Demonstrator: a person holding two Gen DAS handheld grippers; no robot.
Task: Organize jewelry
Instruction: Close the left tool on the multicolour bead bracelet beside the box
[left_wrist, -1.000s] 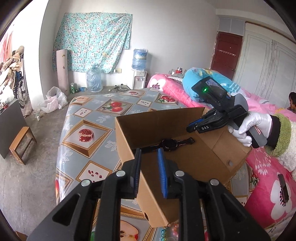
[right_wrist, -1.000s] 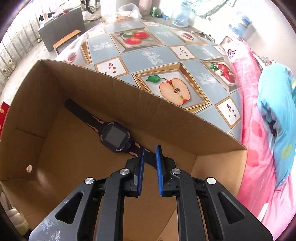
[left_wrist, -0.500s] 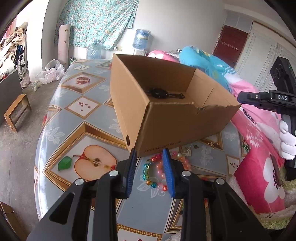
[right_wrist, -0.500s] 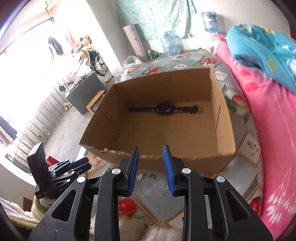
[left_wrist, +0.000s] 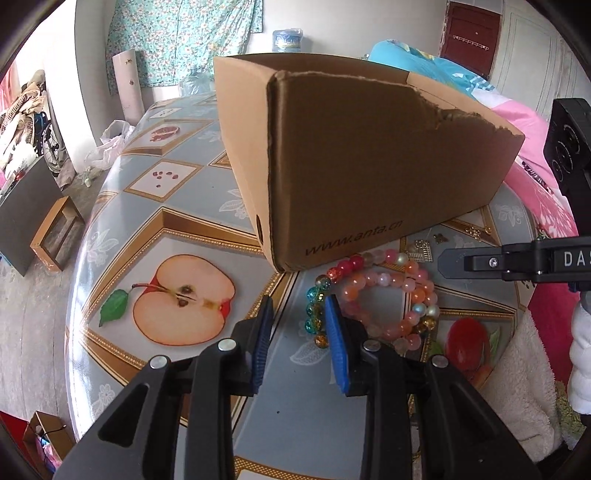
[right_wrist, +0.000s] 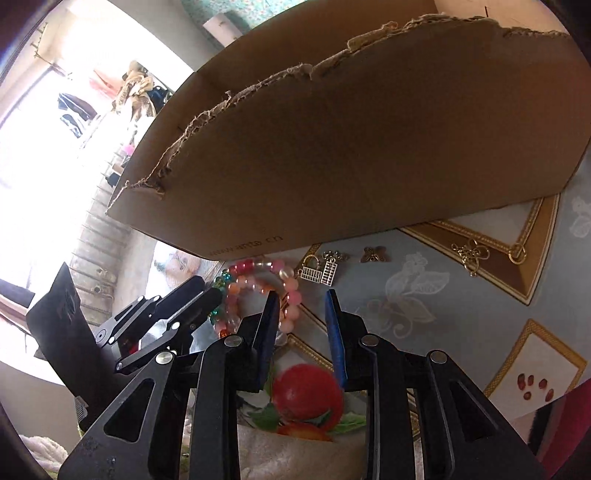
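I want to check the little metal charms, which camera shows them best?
The right wrist view: the metal charms lie in the open on the table beside the cardboard box. The left wrist view shows them small, behind the bead bracelets.

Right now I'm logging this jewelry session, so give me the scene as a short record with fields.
surface: table with fruit-print cloth
container: cardboard box, near wall torn along the top
beaded bracelets: on the cloth in front of the box, overlapping
small metal charms: loose on the cloth beside the bracelets
left gripper: open, low at the bracelets, holding nothing
right gripper: open, low near the bracelets, holding nothing
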